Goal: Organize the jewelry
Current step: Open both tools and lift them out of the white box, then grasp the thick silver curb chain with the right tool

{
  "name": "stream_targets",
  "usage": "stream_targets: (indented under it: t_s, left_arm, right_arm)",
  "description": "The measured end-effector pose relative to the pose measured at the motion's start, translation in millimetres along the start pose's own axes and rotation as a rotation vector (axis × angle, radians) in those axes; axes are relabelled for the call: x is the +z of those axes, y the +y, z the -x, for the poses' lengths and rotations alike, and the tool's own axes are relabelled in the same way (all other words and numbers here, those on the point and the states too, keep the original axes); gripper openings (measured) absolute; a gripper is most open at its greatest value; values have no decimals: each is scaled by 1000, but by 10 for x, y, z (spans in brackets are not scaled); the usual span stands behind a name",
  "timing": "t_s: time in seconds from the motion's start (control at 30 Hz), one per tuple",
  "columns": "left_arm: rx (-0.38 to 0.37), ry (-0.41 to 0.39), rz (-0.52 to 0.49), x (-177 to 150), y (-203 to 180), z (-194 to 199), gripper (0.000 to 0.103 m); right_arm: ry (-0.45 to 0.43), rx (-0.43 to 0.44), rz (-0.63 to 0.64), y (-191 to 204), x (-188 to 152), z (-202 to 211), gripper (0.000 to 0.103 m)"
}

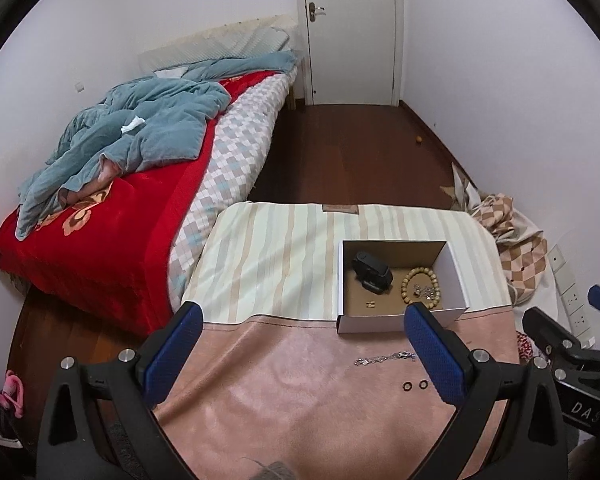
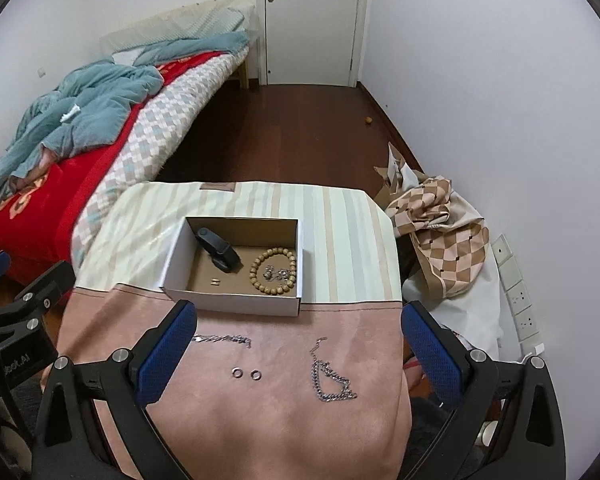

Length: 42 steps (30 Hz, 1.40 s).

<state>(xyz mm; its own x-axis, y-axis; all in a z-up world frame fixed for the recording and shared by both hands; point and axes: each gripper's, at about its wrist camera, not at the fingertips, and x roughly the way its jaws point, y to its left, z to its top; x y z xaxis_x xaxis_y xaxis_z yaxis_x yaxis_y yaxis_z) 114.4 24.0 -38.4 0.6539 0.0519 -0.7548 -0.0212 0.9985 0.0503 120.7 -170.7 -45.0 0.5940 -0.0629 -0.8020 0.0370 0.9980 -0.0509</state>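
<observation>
A white cardboard box (image 2: 232, 300) (image 1: 456, 276) stands on the cloth-covered table (image 2: 260, 420). Inside lie a black watch (image 2: 219, 250) (image 1: 372, 272), a wooden bead bracelet (image 2: 275, 272) (image 1: 419, 284), small silver pieces (image 2: 276, 274) and two tiny gold earrings (image 2: 215, 281). On the pink cloth in front lie a silver bracelet (image 2: 224, 339) (image 1: 384, 358), two small rings (image 2: 245, 373) (image 1: 415, 385) and a silver chain necklace (image 2: 330, 376). My left gripper (image 1: 304, 356) and my right gripper (image 2: 300, 352) are both open and empty, above the near part of the table.
A bed (image 1: 100, 208) with red cover and blue blanket stands left of the table. A checked cloth heap (image 2: 436, 232) lies to the right by wall sockets (image 2: 516, 292). Dark wood floor (image 2: 292, 128) leads to a white door (image 2: 312, 20).
</observation>
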Motion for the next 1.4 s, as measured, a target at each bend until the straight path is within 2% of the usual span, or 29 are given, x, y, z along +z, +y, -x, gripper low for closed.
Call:
stream_targets:
  t_s: [0.1, 0.2, 0.4, 0.47, 0.53, 0.6, 0.8, 0.93, 0.97, 1.03, 1.1, 1.3, 1.4]
  left_arm:
    - [-2, -11, 6, -63, 4, 42, 103]
    - [8, 10, 11, -199, -17, -44, 103]
    - [86, 97, -17, -613, -122, -574, 103]
    - [108, 158, -25, -782, -143, -847, 103]
    - [106, 207, -31, -897, -157, -1023, 103]
    - [112, 247, -39, -1000, -178, -1175, 103]
    - [99, 284, -64, -1114, -242, -1368, 103]
    - [66, 293, -81, -1131, -355, -1414, 103]
    - [59, 296, -88, -1133, -388, -1426, 103]
    - [42, 306, -99, -1132, -449, -1478, 103]
    - [26, 313, -96, -1109, -488, -1525, 102]
    - [-85, 296, -152, -976, -791, -1585, 102]
    - [-110, 308, -204, -943, -1002, -1681, 101]
  right_arm:
    - [-1, 22, -20, -46, -64, 74, 103]
    - [14, 26, -62, -190, -215, 41, 103]
    - [133, -22, -193, -681, -718, -453, 103]
    - [172, -8, -237, -840, -920, -684, 99]
    - [209, 2, -265, -944, -1052, -885, 79]
    - [257, 10, -294, -1013, -1191, -1133, 71]
    - [277, -24, -301, -1001, -1377, -1537, 69]
    - [286, -56, -251, -919, -1403, -1648, 56]
    - [275, -52, -239, -905, -1394, -1646, 50]
    - [274, -81, -214, -887, -1374, -1637, 27]
    - [264, -86, -197, -882, -1369, -1627, 11]
    - [260, -62, -226, -927, -1366, -1596, 10]
    - [261, -53, -240, -960, -1363, -1629, 10]
